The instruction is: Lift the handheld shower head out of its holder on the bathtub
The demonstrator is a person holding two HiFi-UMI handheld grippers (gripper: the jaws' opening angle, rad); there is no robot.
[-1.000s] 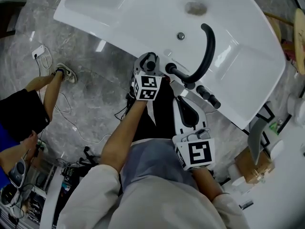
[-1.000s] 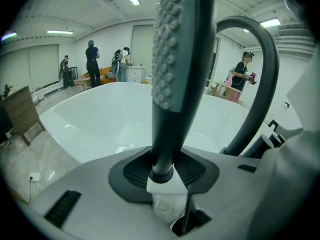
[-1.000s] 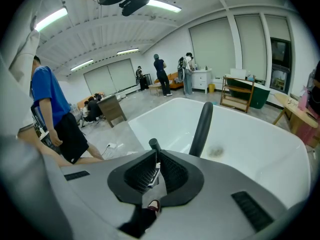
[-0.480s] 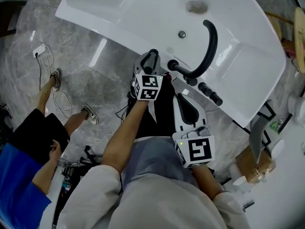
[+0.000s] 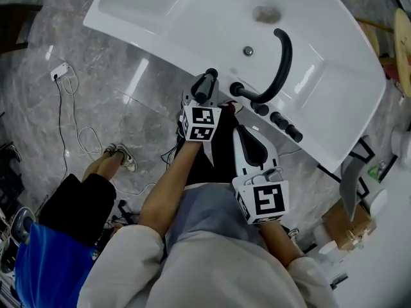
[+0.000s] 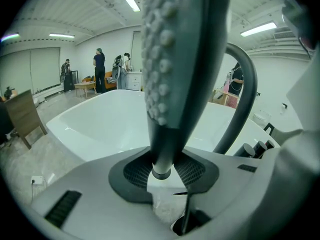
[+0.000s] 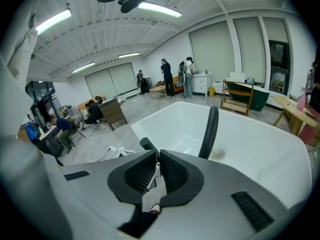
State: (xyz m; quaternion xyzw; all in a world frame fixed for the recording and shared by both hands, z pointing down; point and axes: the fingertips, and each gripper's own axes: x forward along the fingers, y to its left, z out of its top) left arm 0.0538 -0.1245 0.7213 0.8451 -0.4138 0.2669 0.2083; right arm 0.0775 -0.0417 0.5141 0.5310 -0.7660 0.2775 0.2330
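Note:
The dark grey shower head [image 6: 175, 59] fills the left gripper view, nozzles facing left. Its handle [image 6: 161, 166] stands upright between the pads of my left gripper [image 6: 162, 173], which is shut on it. Below it a thin hose drops into a dark hole [image 6: 187, 225]. In the head view the left gripper [image 5: 204, 96] holds the shower head [image 5: 204, 84] at the near rim of the white bathtub [image 5: 192, 24], just left of the black arched spout [image 5: 282, 59]. My right gripper [image 5: 244, 132] hangs nearer me, shut and holding nothing, its pads [image 7: 167, 169] almost touching.
Three black knobs [image 5: 276, 119] line the tub rim right of the spout. A drain [image 5: 265, 13] lies in the tub. A person [image 5: 70, 230] stands on the marble floor at the left, near a power strip with cable [image 5: 61, 73]. Cardboard boxes [image 5: 347, 223] sit at the right.
My left gripper has risen slightly with the shower head in it. The right gripper has stayed put. The person on the floor has walked toward the lower left.

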